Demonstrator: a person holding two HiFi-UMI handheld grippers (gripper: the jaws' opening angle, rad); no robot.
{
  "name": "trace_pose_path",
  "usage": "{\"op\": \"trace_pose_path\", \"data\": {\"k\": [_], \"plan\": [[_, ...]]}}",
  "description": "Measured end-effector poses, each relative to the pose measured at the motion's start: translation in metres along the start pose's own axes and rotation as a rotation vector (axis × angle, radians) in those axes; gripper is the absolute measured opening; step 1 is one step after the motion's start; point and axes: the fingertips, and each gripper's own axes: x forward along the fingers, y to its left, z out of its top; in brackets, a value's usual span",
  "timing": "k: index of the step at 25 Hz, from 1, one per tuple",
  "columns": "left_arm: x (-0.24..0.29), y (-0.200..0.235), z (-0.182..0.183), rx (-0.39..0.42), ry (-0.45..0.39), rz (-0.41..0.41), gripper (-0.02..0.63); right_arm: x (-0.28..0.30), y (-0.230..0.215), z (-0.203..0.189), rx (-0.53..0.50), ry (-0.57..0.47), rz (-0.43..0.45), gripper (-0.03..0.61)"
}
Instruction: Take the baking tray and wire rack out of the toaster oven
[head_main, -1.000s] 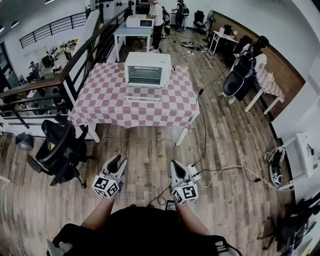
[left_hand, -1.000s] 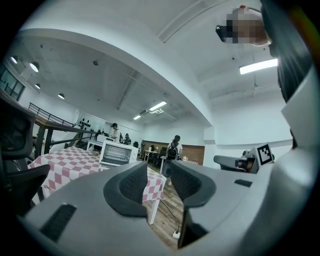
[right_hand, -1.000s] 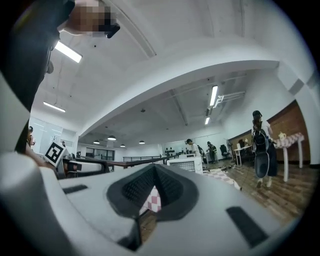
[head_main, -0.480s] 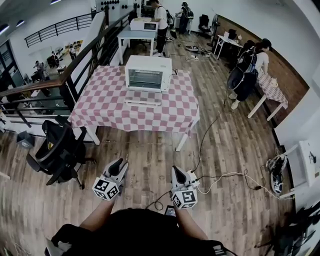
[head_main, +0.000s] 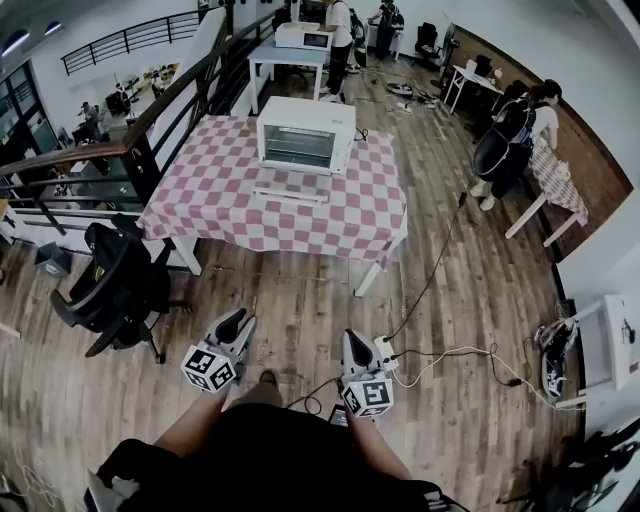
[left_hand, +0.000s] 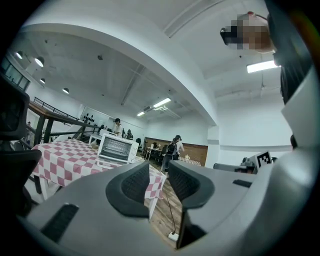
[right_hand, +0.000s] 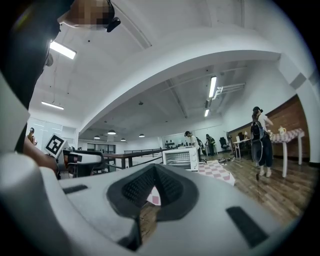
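Our left gripper (head_main: 237, 320): fingers narrowly spread, just closing, nothing between. Right gripper (head_main: 351, 338): fingers pressed together. Toaster oven (head_main: 305, 135), door (head_main: 290, 190) down, stands on the checkered tabletop (head_main: 215, 195), well ahead of us.

White boxy metal toaster oven (head_main: 305, 135), grey glass front. Cloth table cover (head_main: 215, 195) is pink-and-white check all over; same check shows in both gripper views. Second checked cloth on a side table (head_main: 556, 178), pink-white too. Wood plank floor (head_main: 300, 290) mid-brown, streaky grain. Mesh office chair (head_main: 118, 285) black. Stair railing (head_main: 150, 120) dark brown to black. Far plain table (head_main: 290, 60) white, small appliance (head_main: 303, 37) on it white. Thin floor cable (head_main: 450, 352) white, power strip (head_main: 386, 349) white; another cable (head_main: 435, 265) black. Wearer's top (head_main: 270, 455) black. Standing person's backpack (head_main: 505, 125) black. Panelled wall (right_hand: 295, 112) reddish brown; ceiling (left_hand: 125, 60) white.
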Motion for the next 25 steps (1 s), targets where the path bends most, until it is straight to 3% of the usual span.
{"op": "trace_pose_path", "data": {"k": [10, 25], "plan": [[0.06, 0.059, 0.003, -0.009, -0.021, 0.05, 0.113, 0.068, -0.042, -0.007, -0.014, 0.032, -0.012, 0.003], [0.227, 0.181, 0.041, -0.013, -0.005, 0.003, 0.113, 0.273, -0.109, 0.024, -0.065, 0.043, 0.001, 0.003]]}}
